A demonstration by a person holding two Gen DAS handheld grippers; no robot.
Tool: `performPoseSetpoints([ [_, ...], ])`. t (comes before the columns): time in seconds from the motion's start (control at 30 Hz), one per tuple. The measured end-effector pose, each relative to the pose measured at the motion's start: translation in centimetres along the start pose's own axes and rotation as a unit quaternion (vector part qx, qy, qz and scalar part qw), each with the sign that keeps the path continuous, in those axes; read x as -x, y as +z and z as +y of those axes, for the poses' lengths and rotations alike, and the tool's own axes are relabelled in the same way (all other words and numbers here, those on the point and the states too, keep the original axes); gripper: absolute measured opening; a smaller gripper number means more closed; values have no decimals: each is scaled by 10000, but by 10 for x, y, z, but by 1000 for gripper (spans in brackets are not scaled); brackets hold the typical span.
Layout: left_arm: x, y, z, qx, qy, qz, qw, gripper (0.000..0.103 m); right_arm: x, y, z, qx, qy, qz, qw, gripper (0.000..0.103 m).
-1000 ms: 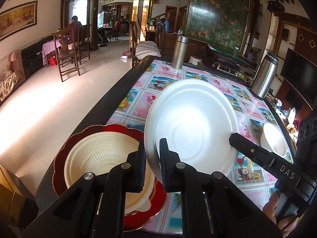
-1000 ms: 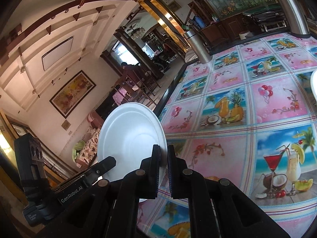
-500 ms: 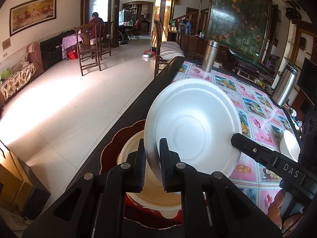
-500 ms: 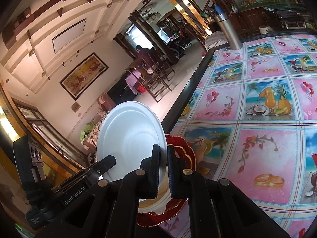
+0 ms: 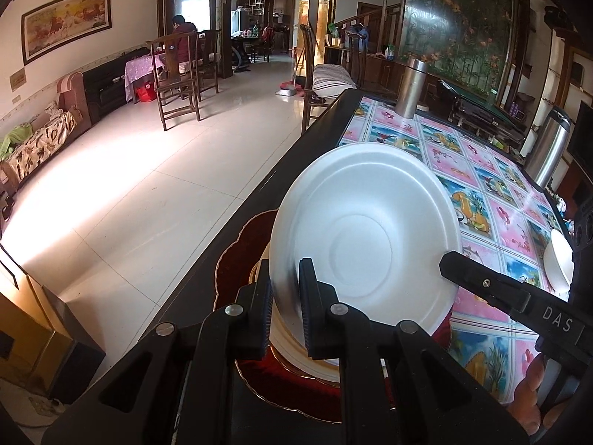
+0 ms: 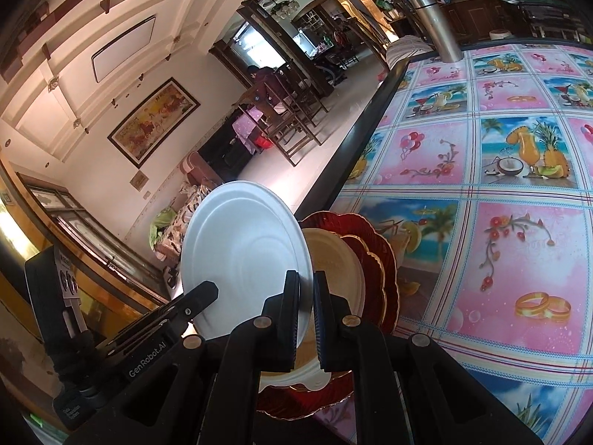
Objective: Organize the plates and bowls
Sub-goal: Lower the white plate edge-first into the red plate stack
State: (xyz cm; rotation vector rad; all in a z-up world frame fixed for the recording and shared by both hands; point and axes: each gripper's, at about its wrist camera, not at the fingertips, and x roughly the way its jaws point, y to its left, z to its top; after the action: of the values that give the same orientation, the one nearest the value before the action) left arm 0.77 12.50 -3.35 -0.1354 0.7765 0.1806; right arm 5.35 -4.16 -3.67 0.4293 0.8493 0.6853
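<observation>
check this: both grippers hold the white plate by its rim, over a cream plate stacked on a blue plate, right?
Not quite: the bottom plate is red with a gold edge, not blue, as the right wrist view shows. Both grippers do hold the white plate over the cream plate.

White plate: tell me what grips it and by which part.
Both grippers hold the white plate by its rim: the left gripper and the right gripper pinch opposite edges.

I see a pale tiled floor with a bright glare patch. Framed painting on the cream wall, patterned sofa below it. Dark wooden chairs mid-room, a person seated beyond. Floral mural panel far right.
</observation>
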Motion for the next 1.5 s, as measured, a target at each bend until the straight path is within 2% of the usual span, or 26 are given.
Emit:
performPoseSetpoints([
  [0.33, -5, -3, 2, -67, 25, 95, 9999, 12, -8, -4, -9, -171, -69, 144, 9997, 9],
  [1.5, -10, -2, -6, -318, 157, 178, 9992, 13, -2, -5, -19, -367, -10, 89, 9993, 11],
])
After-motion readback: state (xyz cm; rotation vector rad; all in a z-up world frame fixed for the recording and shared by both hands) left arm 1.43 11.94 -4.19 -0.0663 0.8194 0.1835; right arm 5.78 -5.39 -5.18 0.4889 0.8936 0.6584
